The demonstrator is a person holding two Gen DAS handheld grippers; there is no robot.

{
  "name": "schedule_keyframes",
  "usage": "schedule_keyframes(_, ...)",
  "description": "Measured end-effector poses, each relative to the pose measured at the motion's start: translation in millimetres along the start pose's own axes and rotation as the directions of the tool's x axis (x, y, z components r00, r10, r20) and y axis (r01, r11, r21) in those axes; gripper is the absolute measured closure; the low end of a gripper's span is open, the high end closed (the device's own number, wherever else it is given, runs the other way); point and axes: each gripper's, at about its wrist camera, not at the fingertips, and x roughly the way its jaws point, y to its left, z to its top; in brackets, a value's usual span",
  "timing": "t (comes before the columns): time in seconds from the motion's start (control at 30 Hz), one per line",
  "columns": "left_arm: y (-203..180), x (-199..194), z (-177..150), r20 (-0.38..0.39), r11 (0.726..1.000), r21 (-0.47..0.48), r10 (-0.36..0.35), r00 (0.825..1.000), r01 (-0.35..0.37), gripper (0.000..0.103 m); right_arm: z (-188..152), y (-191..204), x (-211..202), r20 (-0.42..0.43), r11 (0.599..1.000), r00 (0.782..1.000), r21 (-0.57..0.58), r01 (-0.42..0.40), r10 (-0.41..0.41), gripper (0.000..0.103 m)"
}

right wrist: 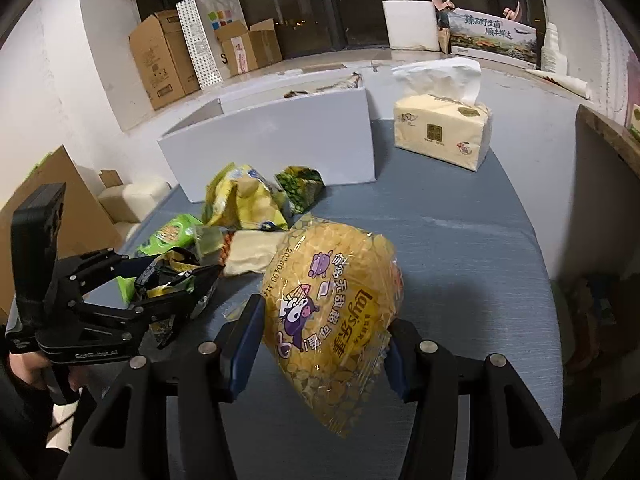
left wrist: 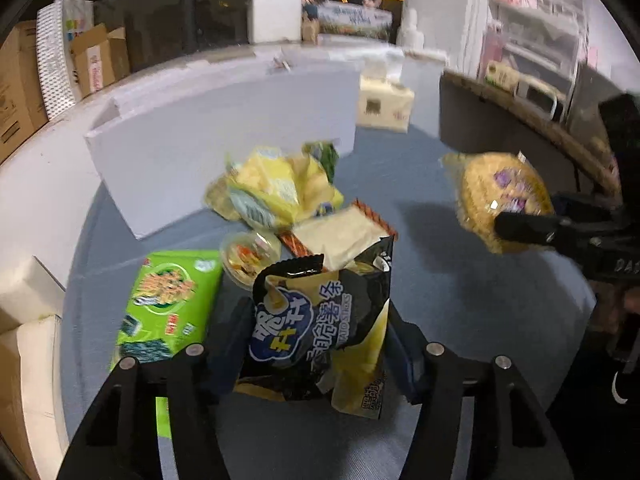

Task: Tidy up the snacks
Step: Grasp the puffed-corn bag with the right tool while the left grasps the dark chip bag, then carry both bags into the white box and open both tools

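My left gripper is shut on a black potato-stick bag and holds it above the blue table. It also shows in the right wrist view, with the black bag in it. My right gripper is shut on a yellow Lay's bag, lifted off the table; this bag also shows at the right of the left wrist view. On the table lie a green seaweed pack, a yellow chip bag, a cream packet and a small cup snack.
A white open box stands behind the snack pile. A tissue pack sits at the back right of the table. Cardboard boxes and a paper bag line the far wall. A dark shelf edge is at the right.
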Motion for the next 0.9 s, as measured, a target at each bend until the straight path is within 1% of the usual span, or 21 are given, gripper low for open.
schedule_keyframes(0.07, 5, -17, 7, 0.045, 1.0, -0.022, -0.014, 0.999, 0.015, 0.037, 5, 2, -4, 0.018, 1.0, 1.0, 0.004, -0.019, 0.019, 0.045)
schedule_keyframes(0.17, 16, -44, 24, 0.125, 0.999, -0.046, -0.022, 0.992, 0.028, 0.037, 21, 8, -10, 0.05, 0.997, 0.996, 0.015, -0.072, 0.072, 0.045)
schedule_keyframes(0.23, 27, -54, 41, 0.159, 0.997, -0.067, -0.017, 0.987, 0.028, 0.037, 40, 13, -11, 0.07, 0.994, 0.992, 0.012, -0.105, 0.104, 0.045)
schedule_keyframes(0.3, 39, -59, 64, 0.198, 0.997, -0.08, 0.015, 0.98, 0.001, 0.037, 60, 18, -9, 0.088, 0.991, 0.988, 0.013, -0.132, 0.131, 0.045)
schedule_keyframes(0.4, 59, -61, 97, 0.237, 0.993, -0.109, 0.061, 0.97, -0.036, 0.037, 97, 29, 0, 0.111, 0.991, 0.985, -0.016, -0.133, 0.134, 0.045)
schedule_keyframes(0.47, 73, -56, 120, 0.249, 0.991, -0.122, 0.079, 0.965, -0.05, 0.037, 130, 33, 14, 0.119, 0.989, 0.982, -0.009, -0.145, 0.145, 0.045)
schedule_keyframes(0.5, 81, -52, 134, 0.254, 0.99, -0.13, 0.095, 0.963, -0.064, 0.037, 142, 34, 19, 0.115, 0.99, 0.983, -0.003, -0.144, 0.143, 0.045)
schedule_keyframes(0.57, 95, -41, 154, 0.249, 0.987, -0.141, 0.105, 0.963, -0.071, 0.037, 173, 37, 40, 0.123, 0.993, 0.986, -0.011, -0.115, 0.116, 0.045)
schedule_keyframes(0.63, 107, -28, 173, 0.245, 0.983, -0.153, 0.134, 0.96, -0.098, 0.037, 194, 40, 61, 0.099, 0.995, 0.99, -0.022, -0.097, 0.099, 0.045)
schedule_keyframes(0.7, 117, -16, 184, 0.245, 0.981, -0.163, 0.143, 0.959, -0.104, 0.037, 212, 42, 81, 0.071, 0.997, 0.995, -0.013, -0.073, 0.074, 0.045)
schedule_keyframes(0.77, 125, -2, 194, 0.23, 0.98, -0.16, 0.156, 0.96, -0.121, 0.037, 230, 44, 99, 0.069, 0.998, 0.996, -0.016, -0.058, 0.059, 0.045)
schedule_keyframes(0.8, 129, 5, 197, 0.217, 0.978, -0.16, 0.17, 0.961, -0.137, 0.033, 233, 44, 103, 0.071, 0.998, 0.996, -0.02, -0.052, 0.054, 0.045)
schedule_keyframes(0.83, 132, 12, 200, 0.201, 0.976, -0.163, 0.178, 0.963, -0.146, 0.026, 240, 44, 111, 0.066, 0.998, 0.997, -0.027, -0.048, 0.05, 0.043)
schedule_keyframes(0.87, 136, 18, 201, 0.172, 0.974, -0.17, 0.18, 0.969, -0.15, 0.018, 245, 44, 118, 0.054, 0.999, 0.998, -0.029, -0.039, 0.041, 0.038)
schedule_keyframes(0.9, 141, 23, 202, 0.153, 0.968, -0.189, 0.197, 0.968, -0.167, 0.007, 247, 43, 123, 0.038, 0.999, 0.999, -0.025, -0.026, 0.027, 0.015)
